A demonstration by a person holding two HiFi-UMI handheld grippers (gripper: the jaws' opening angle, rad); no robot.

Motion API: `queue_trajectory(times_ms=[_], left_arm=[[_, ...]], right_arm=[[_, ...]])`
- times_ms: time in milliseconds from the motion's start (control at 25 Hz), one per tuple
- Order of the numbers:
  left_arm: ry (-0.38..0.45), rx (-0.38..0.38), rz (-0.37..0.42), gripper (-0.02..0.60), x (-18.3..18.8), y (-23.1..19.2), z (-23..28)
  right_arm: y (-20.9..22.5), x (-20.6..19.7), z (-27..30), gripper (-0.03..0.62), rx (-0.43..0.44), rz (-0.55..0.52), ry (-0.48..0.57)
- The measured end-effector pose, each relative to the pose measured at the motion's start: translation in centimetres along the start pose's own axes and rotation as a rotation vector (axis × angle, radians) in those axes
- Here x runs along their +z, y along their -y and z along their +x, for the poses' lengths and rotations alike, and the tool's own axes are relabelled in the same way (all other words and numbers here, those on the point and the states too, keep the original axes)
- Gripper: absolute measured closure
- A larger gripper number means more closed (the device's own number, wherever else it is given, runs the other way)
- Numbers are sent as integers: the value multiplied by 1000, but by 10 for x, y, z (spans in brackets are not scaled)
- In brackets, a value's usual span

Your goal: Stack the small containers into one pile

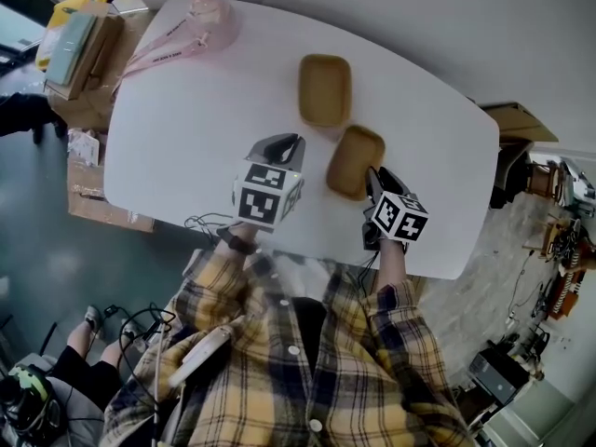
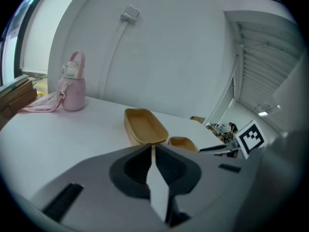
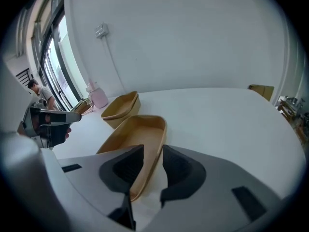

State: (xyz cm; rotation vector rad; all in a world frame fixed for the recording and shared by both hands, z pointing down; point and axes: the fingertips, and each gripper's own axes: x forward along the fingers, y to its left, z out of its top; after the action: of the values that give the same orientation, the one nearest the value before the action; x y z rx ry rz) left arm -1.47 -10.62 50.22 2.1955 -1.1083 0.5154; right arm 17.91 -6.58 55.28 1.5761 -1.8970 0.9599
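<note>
Two tan, shallow containers lie on the white table (image 1: 186,128). The far container (image 1: 325,89) (image 2: 144,125) (image 3: 120,109) sits toward the back, and the near container (image 1: 355,161) (image 2: 183,143) (image 3: 137,137) lies angled just in front of it. My right gripper (image 1: 374,177) (image 3: 153,149) is at the near container's front right corner. Its jaws stand open with the container's rim between them, and the pads are not pressing on it. My left gripper (image 1: 291,142) (image 2: 152,146) hovers left of the near container, shut with nothing in it.
A pink bottle (image 1: 209,21) (image 2: 72,88) with a strap stands at the table's far left corner. Cardboard boxes (image 1: 84,54) are stacked beyond the left edge, and another box (image 1: 517,119) sits off the right edge. The table's front edge is close under my hands.
</note>
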Motion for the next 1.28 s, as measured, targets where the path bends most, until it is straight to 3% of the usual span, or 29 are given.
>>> queue_trajectory(times_ms=[320,520,680,1040,1280], left_arm=[[-5,-46,18,561,-1,-4,-5],[-18,-58,56,563,-2,-4,-7],[-8,-63,79,563,-2,-6,-7],[3,-69,86,563,9,-15,-7],[10,-59,76,563,17,-22,-3]], right_arm=[[0,-13,13,482,-41,26,-49],[2,-12,14,553,-67,71,-43],[-4,-9,10,565,-57,101,-39],[-14,21,-20,568,-59,25,33],[-18,67,-46,568,-27,-36,122]])
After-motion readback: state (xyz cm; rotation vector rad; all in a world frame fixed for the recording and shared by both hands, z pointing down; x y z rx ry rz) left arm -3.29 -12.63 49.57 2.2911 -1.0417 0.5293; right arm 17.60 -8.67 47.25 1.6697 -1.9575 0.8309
